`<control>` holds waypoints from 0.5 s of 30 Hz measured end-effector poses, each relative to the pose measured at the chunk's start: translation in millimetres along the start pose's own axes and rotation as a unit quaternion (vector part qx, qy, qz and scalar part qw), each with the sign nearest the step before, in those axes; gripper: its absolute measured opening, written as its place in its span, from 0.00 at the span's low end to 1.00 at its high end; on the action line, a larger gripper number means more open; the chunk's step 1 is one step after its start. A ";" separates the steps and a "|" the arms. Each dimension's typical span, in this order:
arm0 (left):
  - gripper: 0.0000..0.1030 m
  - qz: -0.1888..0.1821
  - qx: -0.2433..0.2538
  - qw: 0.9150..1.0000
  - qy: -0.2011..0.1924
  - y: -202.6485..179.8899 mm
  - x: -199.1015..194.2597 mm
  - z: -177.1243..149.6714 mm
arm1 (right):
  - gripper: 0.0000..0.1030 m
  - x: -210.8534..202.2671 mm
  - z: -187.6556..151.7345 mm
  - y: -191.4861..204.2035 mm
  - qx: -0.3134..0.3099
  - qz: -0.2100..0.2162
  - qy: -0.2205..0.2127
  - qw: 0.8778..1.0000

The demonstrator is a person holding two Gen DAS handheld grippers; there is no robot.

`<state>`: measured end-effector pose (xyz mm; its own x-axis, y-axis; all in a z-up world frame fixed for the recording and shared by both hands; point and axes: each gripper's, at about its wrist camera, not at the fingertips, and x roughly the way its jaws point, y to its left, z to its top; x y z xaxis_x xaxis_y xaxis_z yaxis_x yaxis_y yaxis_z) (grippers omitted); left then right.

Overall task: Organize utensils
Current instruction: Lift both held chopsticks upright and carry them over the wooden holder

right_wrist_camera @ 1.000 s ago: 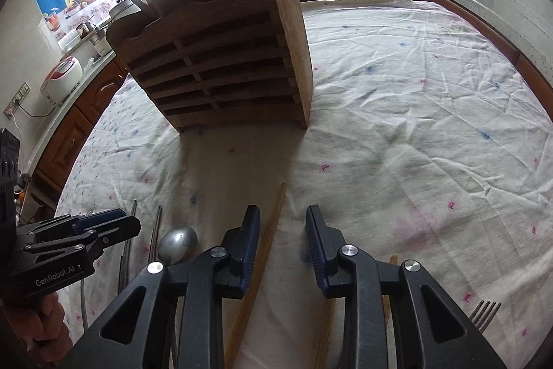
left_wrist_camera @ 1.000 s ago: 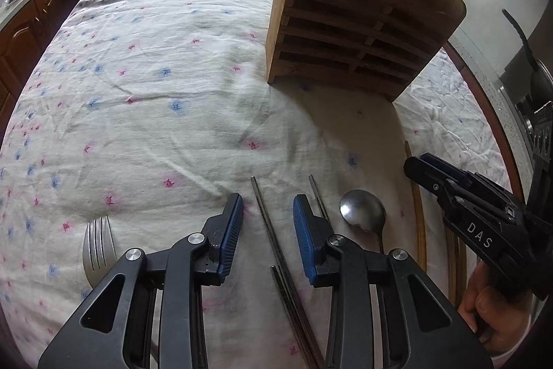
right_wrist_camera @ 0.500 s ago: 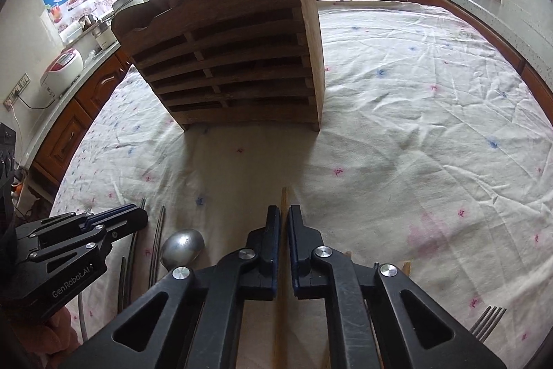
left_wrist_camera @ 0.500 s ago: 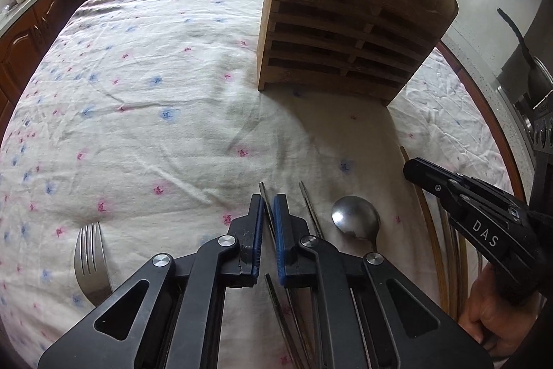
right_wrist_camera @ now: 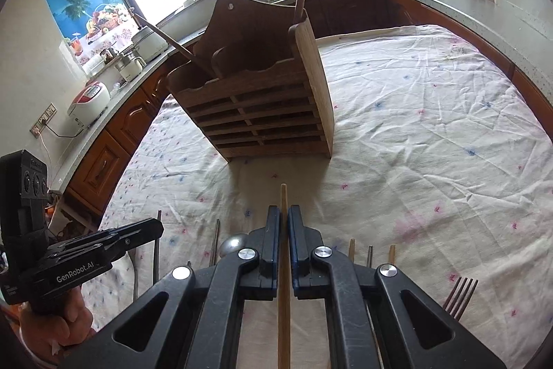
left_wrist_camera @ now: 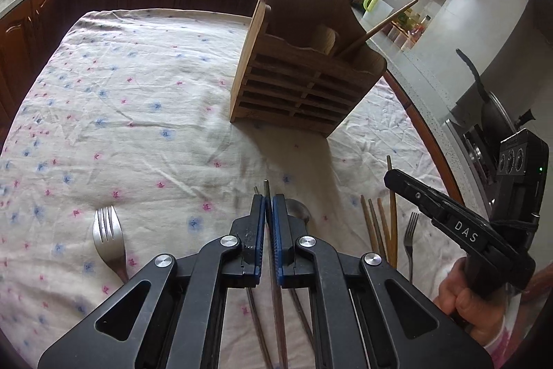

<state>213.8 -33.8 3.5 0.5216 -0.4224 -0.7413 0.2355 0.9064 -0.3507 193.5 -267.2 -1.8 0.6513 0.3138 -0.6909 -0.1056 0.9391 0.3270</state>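
The wooden rack [left_wrist_camera: 304, 82] stands ahead on the tablecloth [left_wrist_camera: 138, 113]. Both claws were spread a second ago; now they have closed and risen. The left gripper [left_wrist_camera: 269, 213] pinches a dark chopstick [left_wrist_camera: 266, 189], the right gripper [right_wrist_camera: 284, 223] a wooden chopstick [right_wrist_camera: 283, 196], ready for the rack.

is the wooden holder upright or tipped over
Upright: the wooden holder stands on its base on the tablecloth, utensil handles sticking up out of its top.

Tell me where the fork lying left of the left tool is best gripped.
The fork lies flat on the tablecloth, tines pointing away. Grip the narrow neck just behind the tines, from above, jaws across its width: the handle end is hidden under the left tool.
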 end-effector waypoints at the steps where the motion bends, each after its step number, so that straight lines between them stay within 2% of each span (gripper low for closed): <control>1: 0.03 -0.006 0.000 1.000 -0.006 -1.3 -8.1 -0.2 | 0.05 -6.2 -0.1 1.6 -0.001 0.003 -0.004 1.000; 15: 0.03 -0.070 0.009 0.993 -0.098 -19.0 -117.2 -21.3 | 0.05 -95.9 -1.8 26.8 -0.020 0.020 -0.096 0.995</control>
<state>130.7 -1.7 84.9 0.6319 -0.5360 -0.5599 0.3313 0.8398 -0.4301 126.8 -271.9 72.0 0.7772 0.3219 -0.5407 -0.1612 0.9325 0.3233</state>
